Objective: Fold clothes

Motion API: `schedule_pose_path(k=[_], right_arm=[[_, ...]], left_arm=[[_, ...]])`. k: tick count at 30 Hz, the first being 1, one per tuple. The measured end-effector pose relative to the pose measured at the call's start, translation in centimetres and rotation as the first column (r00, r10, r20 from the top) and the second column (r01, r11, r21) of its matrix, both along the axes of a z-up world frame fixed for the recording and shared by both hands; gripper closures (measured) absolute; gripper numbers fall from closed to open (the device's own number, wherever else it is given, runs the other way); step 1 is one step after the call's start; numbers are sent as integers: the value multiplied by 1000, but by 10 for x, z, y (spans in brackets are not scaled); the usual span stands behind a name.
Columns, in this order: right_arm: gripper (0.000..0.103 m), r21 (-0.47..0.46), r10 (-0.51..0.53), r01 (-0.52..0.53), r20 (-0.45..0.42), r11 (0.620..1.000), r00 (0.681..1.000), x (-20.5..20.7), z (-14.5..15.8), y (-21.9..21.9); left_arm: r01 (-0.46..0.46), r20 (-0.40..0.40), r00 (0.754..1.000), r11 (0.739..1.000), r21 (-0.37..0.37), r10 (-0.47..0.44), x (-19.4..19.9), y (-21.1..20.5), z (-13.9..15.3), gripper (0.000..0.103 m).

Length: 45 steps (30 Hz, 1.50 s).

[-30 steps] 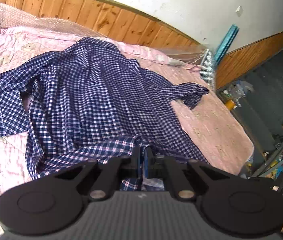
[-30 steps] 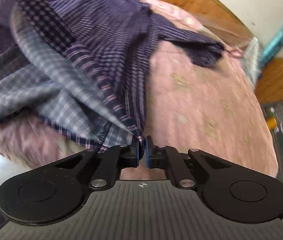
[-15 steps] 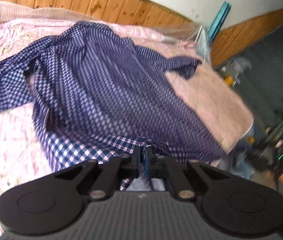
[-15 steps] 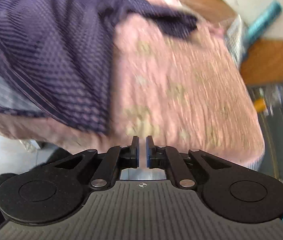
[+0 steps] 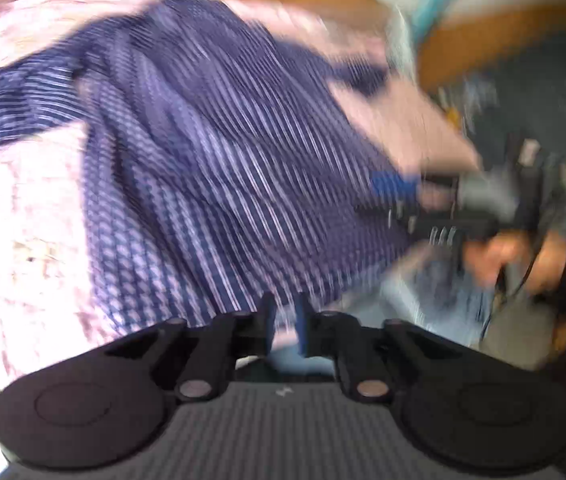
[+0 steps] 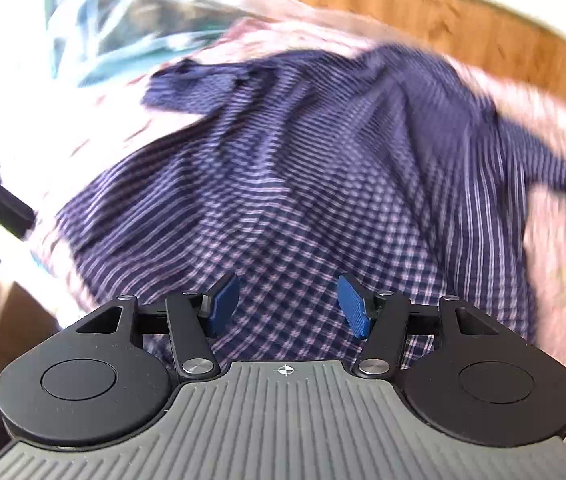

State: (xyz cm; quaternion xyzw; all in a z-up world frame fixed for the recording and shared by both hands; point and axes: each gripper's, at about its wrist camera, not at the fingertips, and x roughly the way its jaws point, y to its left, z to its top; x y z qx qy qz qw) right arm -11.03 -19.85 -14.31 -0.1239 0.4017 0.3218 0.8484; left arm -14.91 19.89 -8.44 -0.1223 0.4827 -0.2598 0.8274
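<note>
A navy checked shirt [image 5: 219,168] lies spread on a pink bedspread [image 5: 23,232], sleeves out to both sides; the left wrist view is blurred by motion. My left gripper [image 5: 283,326] is slightly open with a narrow gap and holds nothing, just past the shirt's near hem. My right gripper [image 6: 288,308] is wide open and empty, hovering over the shirt's lower part [image 6: 303,200]. The right gripper also shows in the left wrist view [image 5: 435,204] at the shirt's right edge, held by a hand.
A wooden wall panel [image 6: 463,20] runs behind the bed. Clear plastic wrap [image 6: 131,20] lies at the bed's far left. A teal roll [image 5: 431,4] leans on the wall. Dark floor and clutter [image 5: 543,100] lie right of the bed.
Both grippers have let go of the shirt's hem. The right gripper opened wide and swung to face the shirt. The left gripper opened slightly and pulled back.
</note>
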Motion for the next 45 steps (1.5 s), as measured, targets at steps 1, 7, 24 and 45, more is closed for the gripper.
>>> schedule_pose_path(k=[1,7,24,45], right_arm=[[50,-16,-44,44,-52,999,998,9,-9,-8],[60,-150,-209,178,-227,972,951,27,-35,-81],[45,5,-229,230,-70,973,971,365,64,-136],[77,48,137,-132,-125,990,983,605,-56,-4]], left_arm=[[-55,1,998,998,-38,55,7,9,-2,80],[-121,-113,985,987,106,133,45,21,-54,79],[-137,107,989,929,342,106,407,58,8,52],[-11,31,1000,979,206,5,593,22,-118,50]])
